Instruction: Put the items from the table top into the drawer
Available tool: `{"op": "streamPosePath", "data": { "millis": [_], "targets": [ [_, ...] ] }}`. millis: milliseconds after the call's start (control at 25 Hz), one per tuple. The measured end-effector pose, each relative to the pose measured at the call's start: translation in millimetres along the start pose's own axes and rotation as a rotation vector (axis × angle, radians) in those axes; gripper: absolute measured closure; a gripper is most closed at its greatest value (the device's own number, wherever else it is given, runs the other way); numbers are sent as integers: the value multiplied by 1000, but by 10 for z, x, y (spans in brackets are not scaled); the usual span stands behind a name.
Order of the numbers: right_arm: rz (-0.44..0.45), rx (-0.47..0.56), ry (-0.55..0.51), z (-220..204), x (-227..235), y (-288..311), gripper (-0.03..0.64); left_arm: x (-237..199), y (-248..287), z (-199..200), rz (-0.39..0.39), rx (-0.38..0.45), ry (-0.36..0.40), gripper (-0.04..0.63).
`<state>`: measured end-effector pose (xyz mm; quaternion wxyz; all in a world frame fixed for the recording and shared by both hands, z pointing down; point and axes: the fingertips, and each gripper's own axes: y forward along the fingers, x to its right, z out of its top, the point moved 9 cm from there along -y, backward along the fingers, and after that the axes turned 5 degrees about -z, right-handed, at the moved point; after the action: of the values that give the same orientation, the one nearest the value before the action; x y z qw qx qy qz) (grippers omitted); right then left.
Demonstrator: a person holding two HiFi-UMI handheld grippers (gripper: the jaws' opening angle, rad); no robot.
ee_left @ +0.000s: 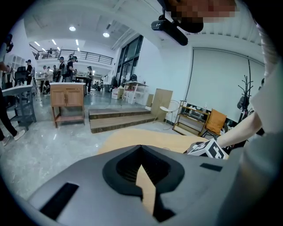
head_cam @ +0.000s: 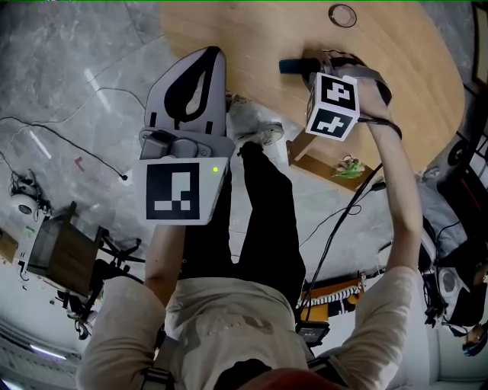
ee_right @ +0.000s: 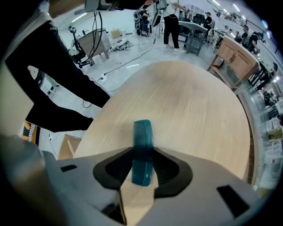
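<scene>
A teal comb (ee_right: 142, 150) stands on edge on the round wooden table (ee_right: 190, 101), and my right gripper (ee_right: 142, 167) points straight down with its pads against both sides of it. In the head view one end of the comb (head_cam: 292, 67) sticks out to the left of the right gripper (head_cam: 311, 65), whose marker cube hides the jaws. My left gripper (head_cam: 212, 52) hovers by the table's (head_cam: 267, 46) near-left edge, tips together, holding nothing; its own view shows the left gripper (ee_left: 141, 148) aimed across the tabletop. A metal ring (head_cam: 342, 15) lies at the table's far side.
An open wooden drawer (head_cam: 335, 164) with a green item (head_cam: 349, 171) in it juts out below the table's near edge, beside my legs. Cables trail over the grey floor. A dark cart (head_cam: 65, 251) stands at the left.
</scene>
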<state>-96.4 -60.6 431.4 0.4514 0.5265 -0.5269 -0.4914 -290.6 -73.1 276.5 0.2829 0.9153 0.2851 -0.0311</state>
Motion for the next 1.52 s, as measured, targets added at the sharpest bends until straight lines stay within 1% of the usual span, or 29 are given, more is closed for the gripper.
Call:
{"op": "streamPosePath", "data": {
  "millis": [80, 160, 240, 320, 440, 560, 600, 680, 760, 840, 920, 960, 1000, 1080, 1240, 1360, 1400, 1440, 1520],
  "targets": [
    [-33, 11, -1, 4, 18, -47, 466, 24, 22, 52, -10, 6, 17, 588],
    [-92, 50, 34, 54, 56, -180, 466, 49, 17, 143, -19, 18, 32, 588],
    [-161, 129, 113, 148, 117, -435, 466, 74, -10, 269, -29, 24, 41, 588],
    [-234, 247, 241, 249, 194, -790, 466, 111, -22, 436, -39, 32, 51, 588],
    [-360, 475, 515, 293, 254, -1374, 466, 213, 4, 703, -75, 51, 93, 588],
    [-509, 750, 809, 128, 175, -1908, 466, 412, 31, 875, -126, 65, 145, 588],
    [-554, 839, 932, 35, 110, -2045, 466, 496, 54, 914, -151, 68, 159, 588],
    [-629, 955, 1189, -200, -101, -2230, 466, 691, 130, 966, -209, 68, 182, 588],
    [-733, 1042, 1399, -471, -408, -2348, 466, 941, 200, 972, -263, 72, 193, 588],
    [-871, 1163, 1586, -693, -786, -2450, 466, 1211, 231, 940, -318, 80, 198, 588],
    [-1028, 1264, 1737, -818, -1172, -2546, 466, 1470, 234, 899, -383, 84, 209, 588],
    [-1104, 1277, 1788, -861, -1350, -2584, 466, 1604, 236, 880, -416, 83, 217, 588],
    [-1173, 1267, 1825, -902, -1508, -2614, 466, 1741, 244, 863, -447, 80, 227, 588],
    [-1264, 1224, 1869, -984, -1740, -2654, 466, 1987, 265, 838, -501, 67, 252, 588],
    [-1322, 1202, 1908, -1117, -1967, -2697, 466, 2346, 289, 808, -570, 52, 300, 588],
    [-1340, 1208, 1928, -1181, -2094, -2703, 466, 2528, 284, 735, -594, 39, 322, 588],
    [-1346, 1196, 1939, -1196, -2132, -2687, 466, 2566, 271, 709, -599, 35, 325, 588],
    [-1357, 1168, 1956, -1209, -2172, -2652, 466, 2595, 253, 682, -605, 30, 329, 588],
    [-1377, 1072, 2026, -1243, -2280, -2495, 466, 2625, 211, 620, -620, 14, 340, 588]
  ]
}}
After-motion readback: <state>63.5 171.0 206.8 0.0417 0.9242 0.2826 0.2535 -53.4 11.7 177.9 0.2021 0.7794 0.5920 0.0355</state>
